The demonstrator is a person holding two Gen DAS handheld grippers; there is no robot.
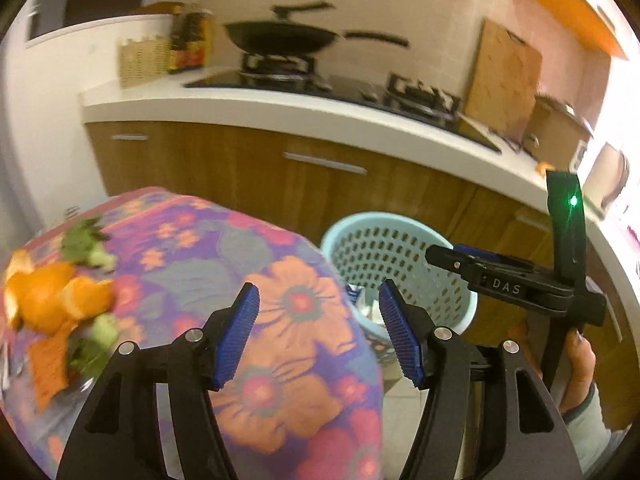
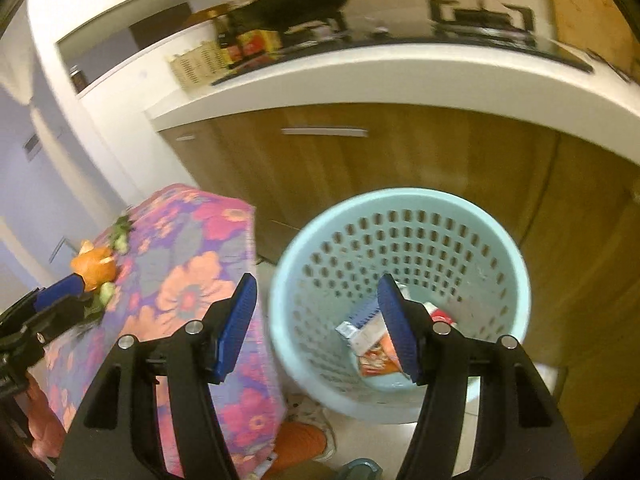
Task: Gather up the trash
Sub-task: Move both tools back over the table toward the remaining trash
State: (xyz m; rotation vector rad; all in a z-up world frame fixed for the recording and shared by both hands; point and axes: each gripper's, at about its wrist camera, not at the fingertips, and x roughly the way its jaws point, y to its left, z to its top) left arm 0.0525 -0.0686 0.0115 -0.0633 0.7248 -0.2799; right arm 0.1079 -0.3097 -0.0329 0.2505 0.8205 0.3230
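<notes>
Blue-padded fingers (image 1: 246, 334) of the left gripper (image 1: 318, 334) stand wide apart with nothing between them, hovering over the near corner of the table with the flowered cloth (image 1: 224, 264). Ahead of both tools runs the white kitchen counter (image 1: 248, 106) with wooden cabinet fronts (image 1: 248, 168) beneath, a black wok (image 1: 280, 38) sitting on the hob above. Just right of the left gripper and directly under the right gripper (image 2: 318, 326), whose jaws are likewise spread and empty, stands the pale blue perforated bin (image 2: 400, 236) on the floor, beside the table. Cartons and wrappers (image 2: 370, 346) lie at the bin's bottom, seen between the right tool's fingers. Left of the left gripper, orange peel (image 1: 52, 300) and green scraps (image 1: 82, 242) lie on the cloth.
</notes>
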